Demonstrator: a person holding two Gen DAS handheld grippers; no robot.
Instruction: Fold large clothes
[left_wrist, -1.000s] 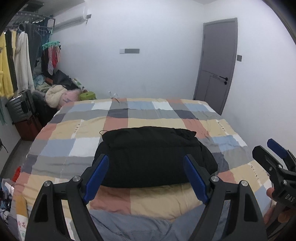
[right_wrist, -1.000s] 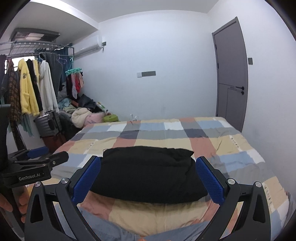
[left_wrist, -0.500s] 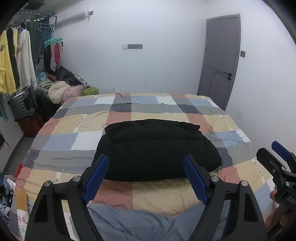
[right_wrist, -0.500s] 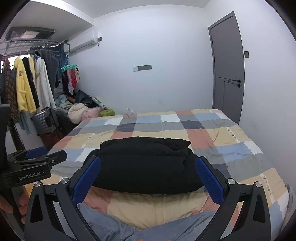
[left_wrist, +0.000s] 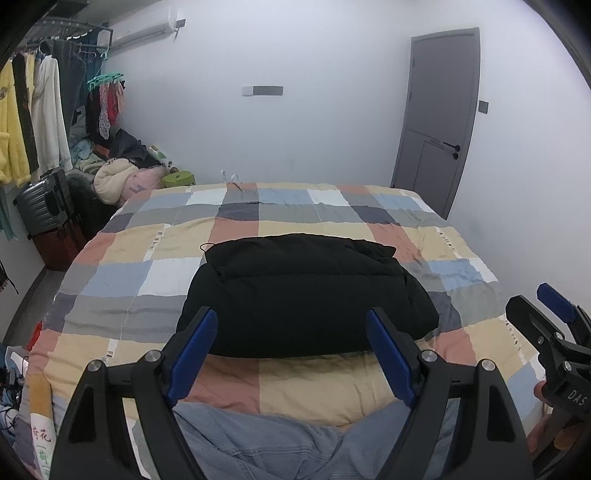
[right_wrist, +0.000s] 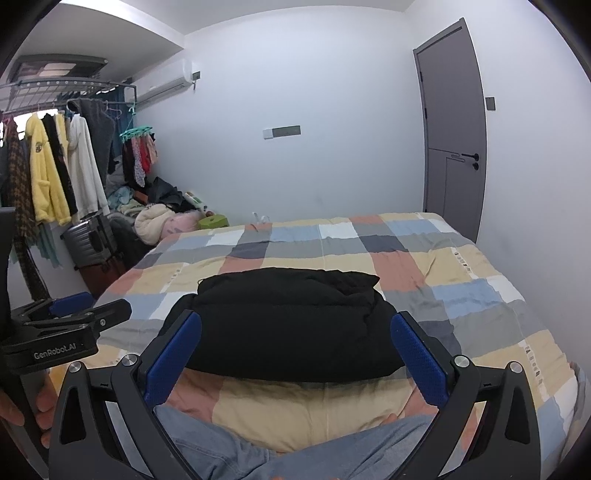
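Observation:
A black padded jacket (left_wrist: 306, 291), folded into a thick rectangular bundle, lies in the middle of the checked quilt (left_wrist: 166, 273) on the bed. It also fills the centre of the right wrist view (right_wrist: 288, 325). My left gripper (left_wrist: 290, 313) hovers in front of its near edge, open, with nothing between the blue pads. My right gripper (right_wrist: 296, 317) hangs open the same way, just short of the jacket. Each gripper shows in the other's view: the right gripper (left_wrist: 532, 297) at the right edge, the left gripper (right_wrist: 109, 302) at the left edge.
Blue denim (left_wrist: 280, 443) covers the bed's near edge under both grippers. Left of the bed stand a clothes rack (right_wrist: 55, 166), a grey suitcase (left_wrist: 44, 206) and a heap of clothes (left_wrist: 118, 177). A grey door (left_wrist: 439, 122) and a white wall close off the right side.
Both views have drifted slightly, so more denim shows at the bottom. The jacket lies unmoved and both grippers stay open.

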